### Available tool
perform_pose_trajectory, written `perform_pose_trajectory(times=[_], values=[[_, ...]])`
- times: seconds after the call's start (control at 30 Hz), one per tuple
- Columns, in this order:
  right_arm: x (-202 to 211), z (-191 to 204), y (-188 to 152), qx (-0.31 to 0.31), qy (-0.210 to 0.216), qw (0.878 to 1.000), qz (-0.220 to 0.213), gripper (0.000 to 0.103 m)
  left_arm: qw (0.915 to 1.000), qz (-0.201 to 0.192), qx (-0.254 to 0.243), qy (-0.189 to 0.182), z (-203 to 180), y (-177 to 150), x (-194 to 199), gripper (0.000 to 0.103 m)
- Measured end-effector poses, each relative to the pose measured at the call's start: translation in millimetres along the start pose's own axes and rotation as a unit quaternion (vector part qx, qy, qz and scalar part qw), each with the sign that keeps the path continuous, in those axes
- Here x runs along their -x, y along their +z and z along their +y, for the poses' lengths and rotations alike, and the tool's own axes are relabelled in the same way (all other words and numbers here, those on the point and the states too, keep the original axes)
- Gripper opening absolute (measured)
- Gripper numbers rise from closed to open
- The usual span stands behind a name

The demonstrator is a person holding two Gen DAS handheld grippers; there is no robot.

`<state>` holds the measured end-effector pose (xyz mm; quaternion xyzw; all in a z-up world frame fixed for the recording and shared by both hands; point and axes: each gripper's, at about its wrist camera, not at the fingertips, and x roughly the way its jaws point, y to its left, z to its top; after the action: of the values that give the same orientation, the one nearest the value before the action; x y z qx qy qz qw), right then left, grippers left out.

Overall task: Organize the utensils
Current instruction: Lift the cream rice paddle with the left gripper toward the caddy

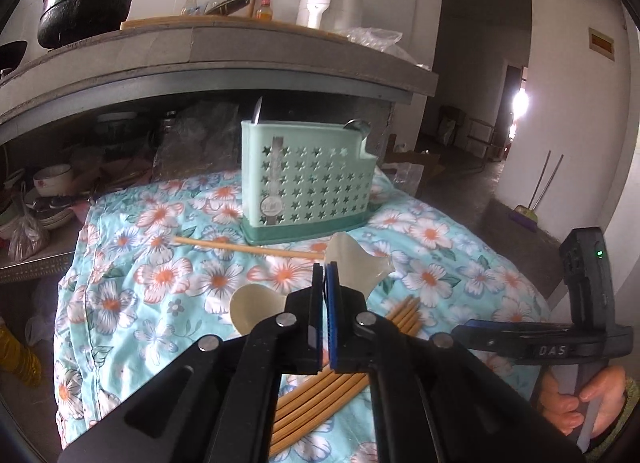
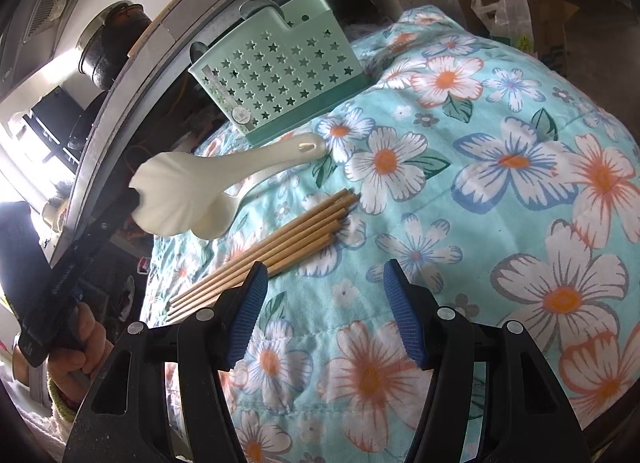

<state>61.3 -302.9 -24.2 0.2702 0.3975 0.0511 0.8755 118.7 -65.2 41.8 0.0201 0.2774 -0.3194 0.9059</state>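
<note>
While my left gripper [image 1: 326, 275] pinches only the spoon's [image 2: 188, 187] bowl edge, it may slip before the caddy [image 1: 308, 179] ahead; right gripper [image 2: 324, 275] wide, empty, chopsticks [image 2: 264, 251] just left.

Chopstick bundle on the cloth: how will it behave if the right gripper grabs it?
The chopsticks lie loose, unbound, so some would likely slip out of a pinch. They look thin, round and stiff, apt to roll and scatter. The quilted floral cloth looks soft and may damp rolling. The right gripper is open and empty.
</note>
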Motion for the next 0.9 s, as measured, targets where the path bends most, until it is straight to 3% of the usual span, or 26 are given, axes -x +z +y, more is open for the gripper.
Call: perform_pose_trajectory(times=[0.17,0.33,0.53,0.9], values=[[1,-1,0,0.001,-0.002,1.000,-0.003,0.058,0.9997,-0.002,0.012,-0.019,2,6,13,0.001],[2,0,0,0.003,-0.004,1.000,-0.005,0.058,0.9960,-0.002,0.064,-0.062,16,14,26,0.001],[4,2,0,0.007,-0.007,1.000,-0.008,0.058,0.9850,-0.001,0.135,-0.108,36,18,34,0.001],[2,9,0,0.015,-0.010,1.000,-0.007,0.058,0.9638,-0.037,0.200,-0.172,58,28,52,0.001]])
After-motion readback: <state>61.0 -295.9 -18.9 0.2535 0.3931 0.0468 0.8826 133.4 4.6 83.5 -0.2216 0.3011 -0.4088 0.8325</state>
